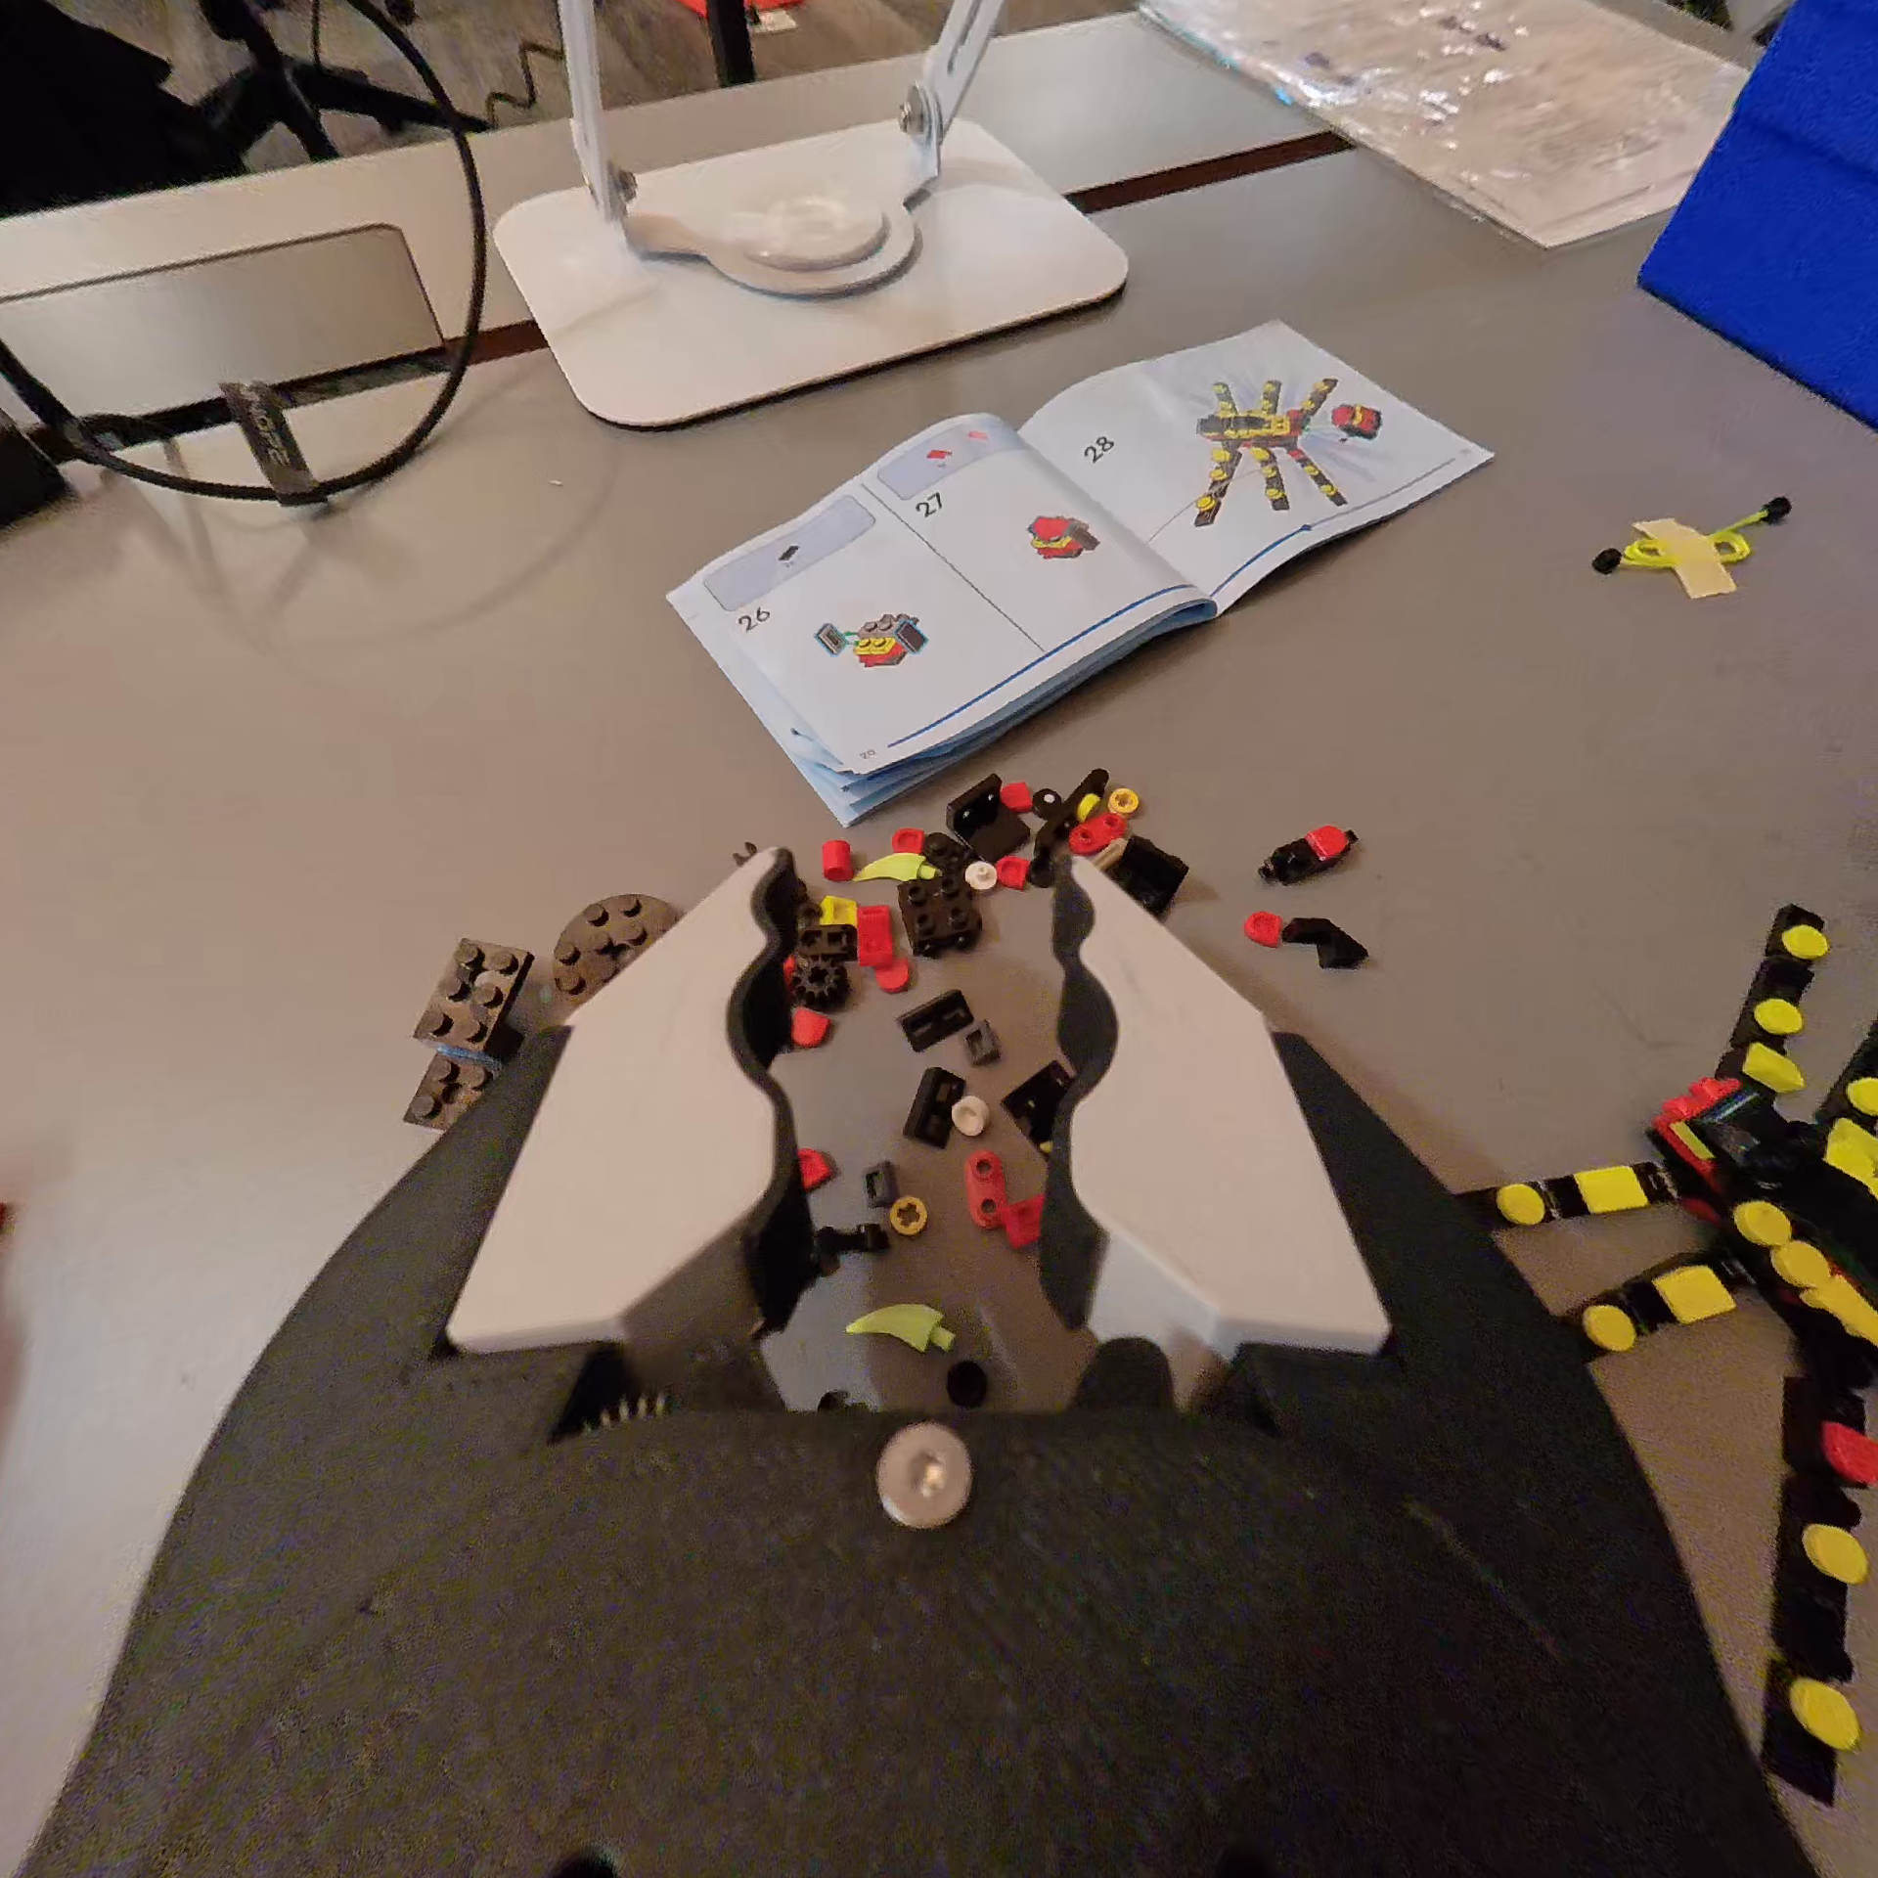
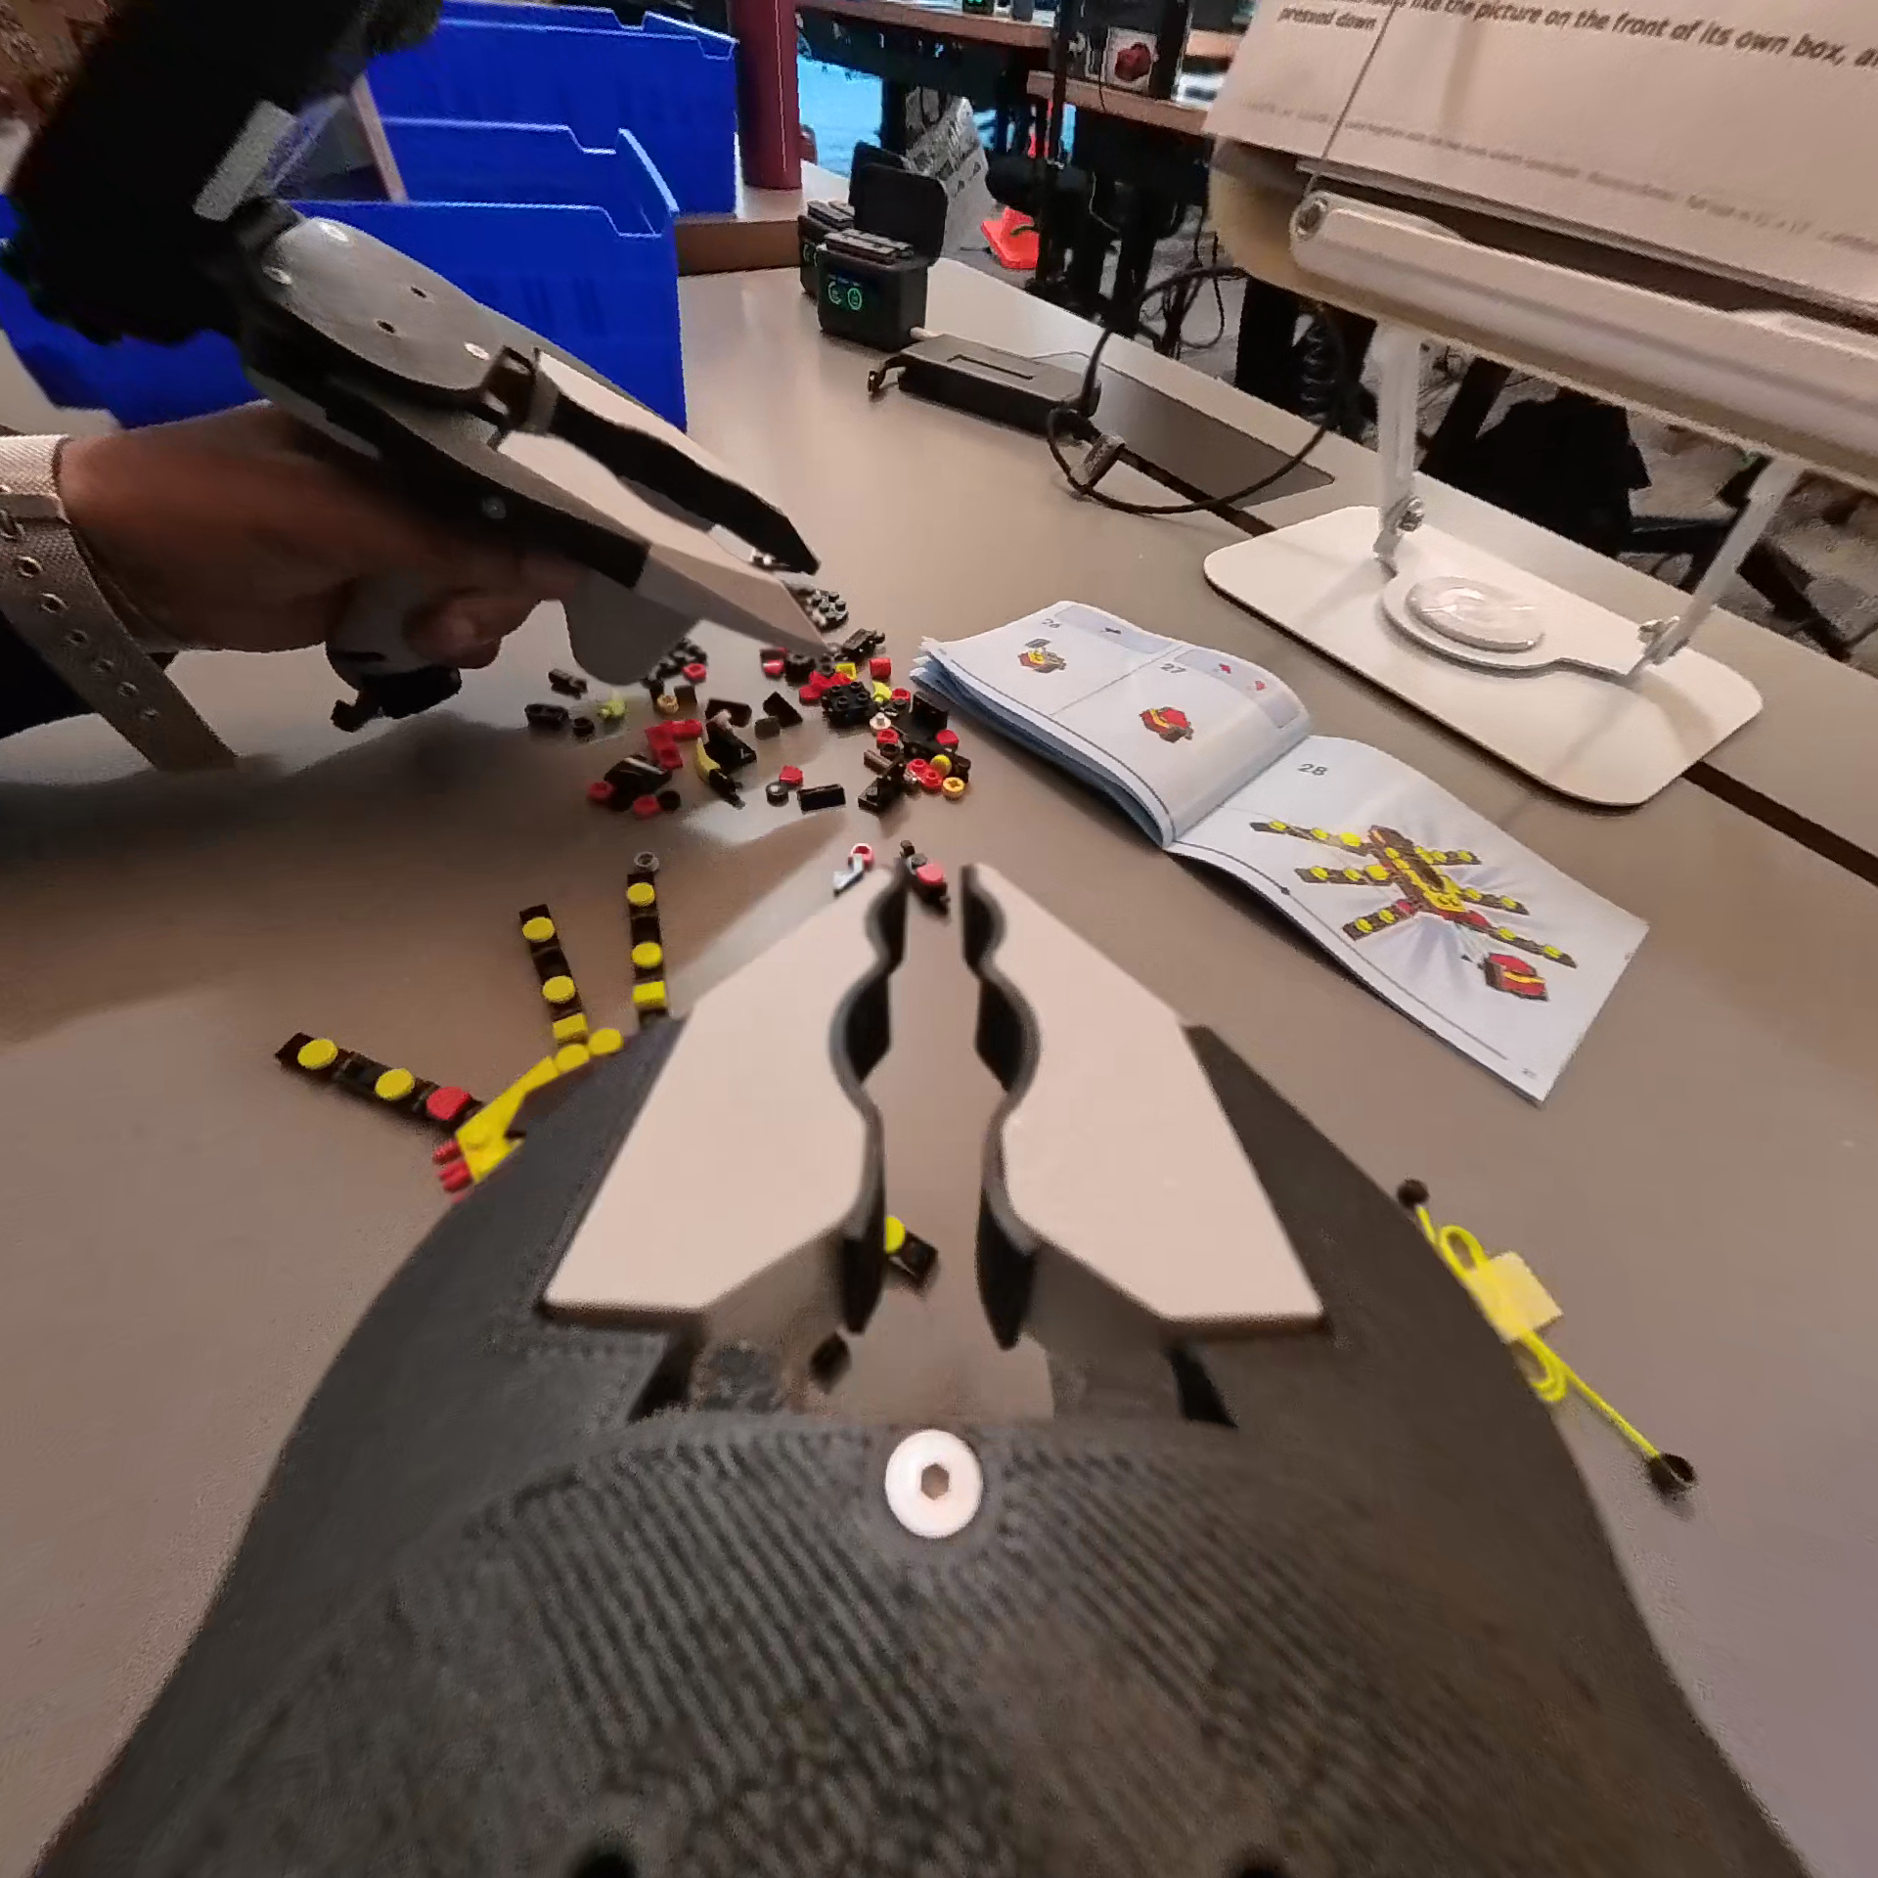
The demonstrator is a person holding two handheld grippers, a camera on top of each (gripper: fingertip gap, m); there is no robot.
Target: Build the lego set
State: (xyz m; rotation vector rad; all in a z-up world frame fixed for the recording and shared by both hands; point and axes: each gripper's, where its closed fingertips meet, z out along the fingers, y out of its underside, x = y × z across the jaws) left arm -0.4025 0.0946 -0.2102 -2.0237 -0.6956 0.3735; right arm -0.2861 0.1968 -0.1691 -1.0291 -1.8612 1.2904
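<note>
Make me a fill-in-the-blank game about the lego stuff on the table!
1. The instruction booklet lies ____ on the table.
2. The left hand-held gripper hovers over the pile of loose ____ pieces.
3. The spider model's legs are black with ____ dots.
4. The bins behind are ____.

Missing words: open; lego; yellow; blue

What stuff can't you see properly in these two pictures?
- Spider model: left wrist view, cut off by the right edge; in the right wrist view the right gripper covers its body.
- Small pieces: left wrist view, some hidden behind the left gripper fingers.
- Small red and black piece: right wrist view, too small to tell whether it is gripped.
- Lamp: top cut off in both views.
</note>
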